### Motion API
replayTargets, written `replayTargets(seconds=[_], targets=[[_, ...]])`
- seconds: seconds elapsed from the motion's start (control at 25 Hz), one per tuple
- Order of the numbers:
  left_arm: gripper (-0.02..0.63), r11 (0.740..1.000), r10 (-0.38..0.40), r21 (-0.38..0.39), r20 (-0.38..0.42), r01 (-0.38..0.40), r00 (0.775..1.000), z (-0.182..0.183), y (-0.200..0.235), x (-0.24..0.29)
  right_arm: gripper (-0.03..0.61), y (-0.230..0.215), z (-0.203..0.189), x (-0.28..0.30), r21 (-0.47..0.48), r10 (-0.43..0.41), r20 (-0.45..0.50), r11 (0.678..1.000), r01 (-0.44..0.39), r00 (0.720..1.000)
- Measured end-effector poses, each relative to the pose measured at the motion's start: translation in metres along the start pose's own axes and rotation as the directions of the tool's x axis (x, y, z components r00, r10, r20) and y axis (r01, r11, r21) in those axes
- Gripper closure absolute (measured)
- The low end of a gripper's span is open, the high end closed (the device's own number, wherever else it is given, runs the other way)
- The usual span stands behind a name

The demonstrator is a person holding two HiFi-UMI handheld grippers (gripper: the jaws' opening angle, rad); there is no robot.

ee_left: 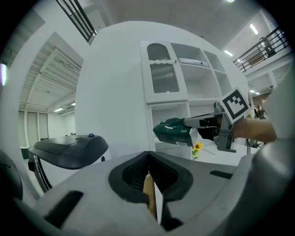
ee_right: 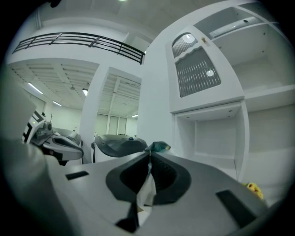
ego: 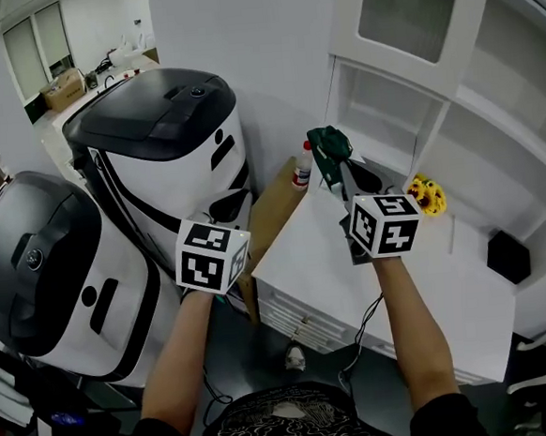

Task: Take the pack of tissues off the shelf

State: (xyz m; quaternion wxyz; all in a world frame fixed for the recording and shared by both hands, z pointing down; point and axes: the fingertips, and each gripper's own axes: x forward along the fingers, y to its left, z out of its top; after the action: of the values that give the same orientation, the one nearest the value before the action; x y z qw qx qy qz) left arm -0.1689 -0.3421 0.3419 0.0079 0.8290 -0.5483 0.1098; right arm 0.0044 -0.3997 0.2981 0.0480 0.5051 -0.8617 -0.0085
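Observation:
The pack of tissues (ego: pixel 328 148) is dark green and hangs in the air in front of the white shelf unit (ego: pixel 390 95), above the left end of the white counter (ego: pixel 429 285). My right gripper (ego: pixel 338 173) is shut on the pack's near end. In the right gripper view only a green corner of the pack (ee_right: pixel 159 147) and a strip of pale wrapper show between the closed jaws of the right gripper (ee_right: pixel 149 157). The left gripper view shows the pack (ee_left: pixel 174 131) from the side. My left gripper (ego: pixel 224 212) is lower left, shut and empty (ee_left: pixel 148 156).
Two large white-and-black machines (ego: pixel 168 145) (ego: pixel 51 267) stand at the left. A brown cardboard sheet (ego: pixel 273 212) leans between them and the counter. On the counter are a red-capped bottle (ego: pixel 301 166), yellow flowers (ego: pixel 426 194) and a black box (ego: pixel 507 256).

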Motion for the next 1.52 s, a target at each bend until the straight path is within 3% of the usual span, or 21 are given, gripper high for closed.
replayTargets(seconds=[0.84, 1.52], targets=[[0.604, 0.991, 0.136, -0.007, 0.011, -0.136, 0.991, -0.037, 0.006, -0.117, 0.571, 0.103, -0.034, -0.070, 0.008, 0.091, 0.049, 0.996, -0.091, 0.995], [0.604, 0.988, 0.157, 0.004, -0.010, -0.157, 0.987, -0.056, 0.009, -0.174, 0.571, 0.172, -0.043, -0.095, -0.016, 0.152, 0.041, 0.988, -0.151, 0.988]])
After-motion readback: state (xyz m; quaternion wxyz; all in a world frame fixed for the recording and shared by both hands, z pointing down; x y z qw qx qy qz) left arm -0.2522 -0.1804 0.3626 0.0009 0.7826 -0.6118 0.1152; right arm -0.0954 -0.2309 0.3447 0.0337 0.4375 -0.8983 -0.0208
